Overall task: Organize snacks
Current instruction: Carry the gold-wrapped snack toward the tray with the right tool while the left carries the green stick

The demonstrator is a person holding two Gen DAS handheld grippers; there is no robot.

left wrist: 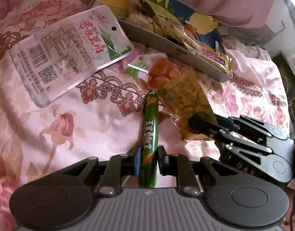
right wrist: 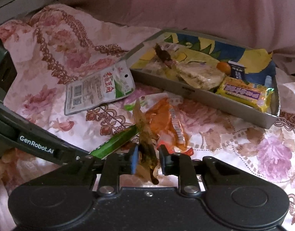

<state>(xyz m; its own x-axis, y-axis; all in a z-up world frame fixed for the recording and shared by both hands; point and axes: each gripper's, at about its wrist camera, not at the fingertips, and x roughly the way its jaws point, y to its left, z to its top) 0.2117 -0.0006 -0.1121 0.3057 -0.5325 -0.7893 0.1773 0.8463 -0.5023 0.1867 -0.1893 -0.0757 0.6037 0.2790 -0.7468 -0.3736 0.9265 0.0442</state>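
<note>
Left fingers (left wrist: 140,160) clamp the green sausage (left wrist: 149,132); right fingers (right wrist: 135,159) pinch a brownish packet (right wrist: 145,144).

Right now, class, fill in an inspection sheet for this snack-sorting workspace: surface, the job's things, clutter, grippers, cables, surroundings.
Surface: floral pink bedspread, wrinkled.
Job's things: grey tray holds a yellow snack bar and other packets; white tofu pouch, orange snack packet, green sausage stick and tan packet lie outside it.
Clutter: nothing seen beyond the snacks.
Grippers: left gripper fingers around the green sausage stick; right gripper fingers either side of the tan packet, contact unclear.
Cables: nothing seen.
Surroundings: pink fabric behind the tray.
</note>
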